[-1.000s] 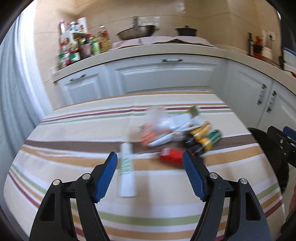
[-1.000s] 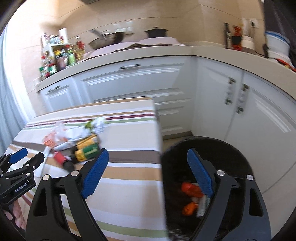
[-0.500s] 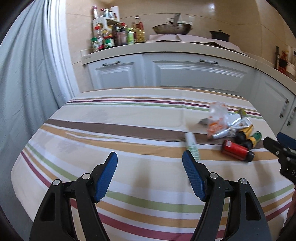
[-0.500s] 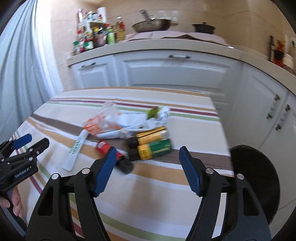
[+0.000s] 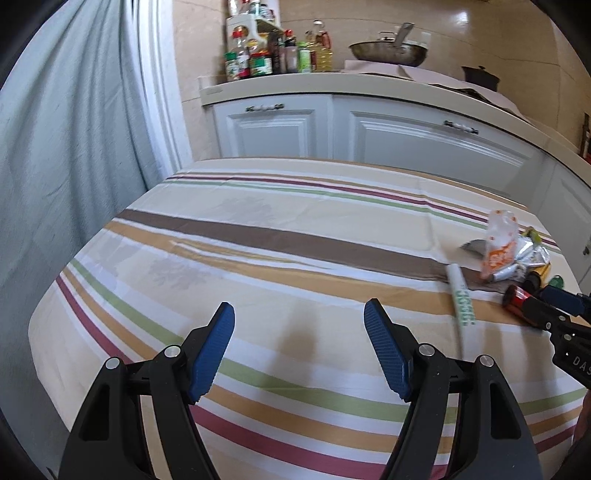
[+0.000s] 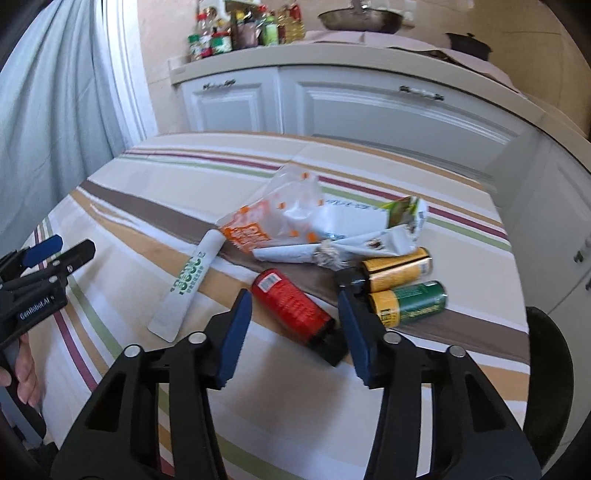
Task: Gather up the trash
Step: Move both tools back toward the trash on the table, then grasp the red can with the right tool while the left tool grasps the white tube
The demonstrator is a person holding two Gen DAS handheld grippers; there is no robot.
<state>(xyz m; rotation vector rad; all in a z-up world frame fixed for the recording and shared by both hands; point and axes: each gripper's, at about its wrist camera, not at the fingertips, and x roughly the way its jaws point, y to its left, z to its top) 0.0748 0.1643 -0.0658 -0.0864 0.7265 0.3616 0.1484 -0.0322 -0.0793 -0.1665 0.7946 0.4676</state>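
A red bottle (image 6: pixel 291 310) with a black cap lies on the striped tablecloth (image 6: pixel 147 206), between the fingers of my right gripper (image 6: pixel 293 299). Its jaws are closing, and a sliver of gap shows at each pad. Just beyond lie a yellow bottle (image 6: pixel 399 273), a green bottle (image 6: pixel 410 302), an orange-and-white plastic bag (image 6: pixel 266 221), crumpled white wrappers (image 6: pixel 369 229) and a long white sachet (image 6: pixel 188 284). My left gripper (image 5: pixel 299 308) hangs open over bare cloth, left of the pile, with nothing between its fingers. The sachet (image 5: pixel 461 306) and the red bottle (image 5: pixel 517 297) sit at its right.
A black bin (image 6: pixel 546 369) stands off the table's right edge. White kitchen cabinets (image 6: pixel 388 107) and a counter with spice bottles (image 6: pixel 236 33) and a wok (image 6: pixel 362 18) run behind. A pale curtain (image 5: pixel 55 166) hangs at the left.
My right gripper swung left from above the bin to over the trash pile, and its jaws narrowed around the red bottle. My left gripper slid left, away from the pile.
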